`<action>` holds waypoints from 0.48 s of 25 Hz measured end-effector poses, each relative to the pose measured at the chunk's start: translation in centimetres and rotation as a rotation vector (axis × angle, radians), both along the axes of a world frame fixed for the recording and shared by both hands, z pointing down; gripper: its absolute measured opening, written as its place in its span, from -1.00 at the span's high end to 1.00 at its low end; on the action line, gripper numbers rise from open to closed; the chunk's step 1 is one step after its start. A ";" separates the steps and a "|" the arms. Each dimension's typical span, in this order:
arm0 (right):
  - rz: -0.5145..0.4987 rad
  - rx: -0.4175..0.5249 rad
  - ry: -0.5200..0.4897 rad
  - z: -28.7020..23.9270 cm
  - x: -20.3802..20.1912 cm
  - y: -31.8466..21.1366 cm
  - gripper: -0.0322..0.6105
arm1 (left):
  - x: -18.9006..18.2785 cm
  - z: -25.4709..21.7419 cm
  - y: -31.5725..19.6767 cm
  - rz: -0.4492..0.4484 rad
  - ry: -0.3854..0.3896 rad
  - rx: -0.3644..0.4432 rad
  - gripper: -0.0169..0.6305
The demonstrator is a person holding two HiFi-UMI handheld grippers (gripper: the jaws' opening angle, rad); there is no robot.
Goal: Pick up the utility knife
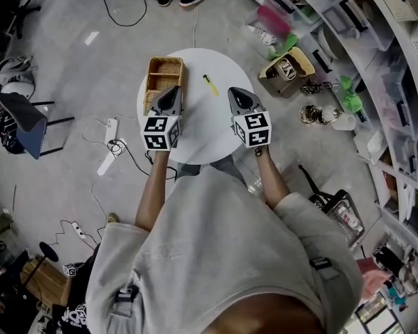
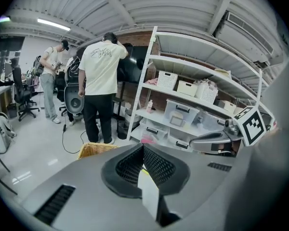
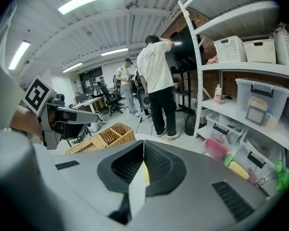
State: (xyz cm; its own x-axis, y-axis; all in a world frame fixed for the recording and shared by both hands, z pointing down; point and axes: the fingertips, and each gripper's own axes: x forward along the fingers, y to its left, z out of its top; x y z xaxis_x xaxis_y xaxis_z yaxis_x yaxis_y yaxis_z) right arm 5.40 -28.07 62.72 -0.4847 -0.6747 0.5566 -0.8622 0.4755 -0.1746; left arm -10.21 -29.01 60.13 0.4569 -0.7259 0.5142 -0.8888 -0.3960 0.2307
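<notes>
The yellow utility knife (image 1: 210, 84) lies on the round white table (image 1: 202, 134), right of a wicker basket (image 1: 162, 82). My left gripper (image 1: 171, 97) hovers over the table's left part, by the basket's near end. My right gripper (image 1: 240, 97) hovers over the table's right part. The knife is ahead of them, roughly between the two. In the left gripper view the jaws (image 2: 143, 146) meet with nothing in them; a yellow sliver of the knife (image 2: 143, 168) shows through the gap behind. The right gripper view shows that gripper (image 3: 143, 142) closed and empty too, with the knife (image 3: 146, 173) beyond it.
White shelving (image 1: 376, 54) with bins and boxes runs along the right. A bag (image 1: 287, 69) and small items lie on the floor beside it. A dark chair (image 1: 21, 120), a power strip (image 1: 110, 148) and cables are at left. Two people (image 3: 156, 76) stand behind the table.
</notes>
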 end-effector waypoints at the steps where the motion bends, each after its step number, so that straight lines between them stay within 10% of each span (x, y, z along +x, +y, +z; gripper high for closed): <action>1: 0.003 -0.009 0.003 0.4 -0.1 0.3 0.80 | 0.0 0.4 0.2 0.006 0.002 -0.010 0.89; 12: 0.010 -0.091 0.034 4.3 -0.7 3.6 0.80 | -0.6 4.2 2.4 0.042 0.009 -0.089 0.89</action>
State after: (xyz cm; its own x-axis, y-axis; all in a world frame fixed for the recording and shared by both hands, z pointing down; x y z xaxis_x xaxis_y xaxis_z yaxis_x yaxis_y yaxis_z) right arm 4.74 -24.50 67.03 -0.4582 -0.6250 0.6320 -0.8729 0.4504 -0.1874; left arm -10.83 -26.56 64.30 0.4908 -0.6576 0.5715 -0.8696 -0.4106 0.2743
